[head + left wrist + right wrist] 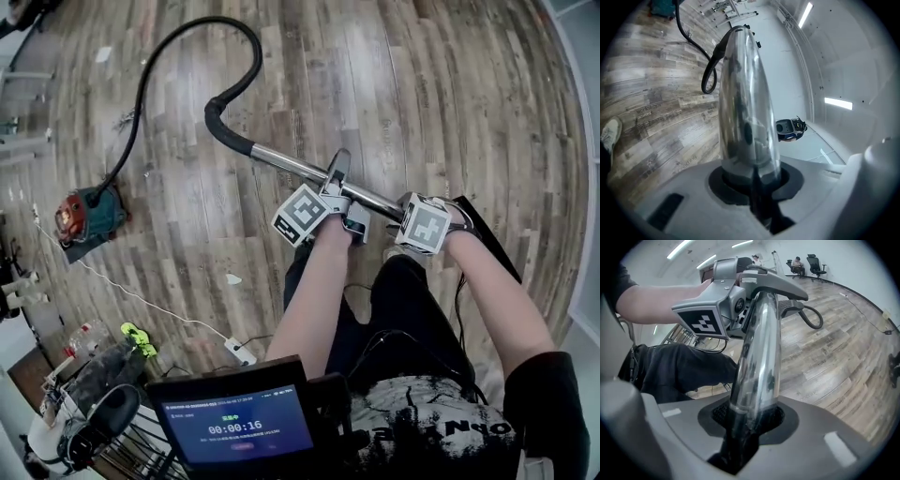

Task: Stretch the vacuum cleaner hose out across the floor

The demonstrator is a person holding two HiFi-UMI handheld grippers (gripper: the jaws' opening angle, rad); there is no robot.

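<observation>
Both grippers on the chrome tube [291, 164] of the vacuum [86, 214], tube held off the floor [422, 94] in front of the person.

Left gripper [752, 187]: clenched on the tube, which sits in the notch between its jaws and runs straight away from the camera. It grips further up the tube than the right one, just below a grey clip on the tube.

Right gripper [745, 427]: also clamped on the tube, at the near end, pointing steeply down. Its view shows the left gripper's marker cube higher on the same tube.

Hose [150, 75]: black, one end on the black bend at the tube's far end. From there it rises in an arc across the floor, turns over at the top of the head view, then comes down the left side to the vacuum. Not straight; one big open loop. The left gripper view shows the stretch nearest the bend curling in a small loop.

Vacuum: red and teal body, on the floor, well apart from the person, at the head view's left.

Other: white cable [141, 298] lies across the floor from near the vacuum to a white plug block near the person's legs. Screen [239, 427] at the bottom of the head view, lit.
</observation>
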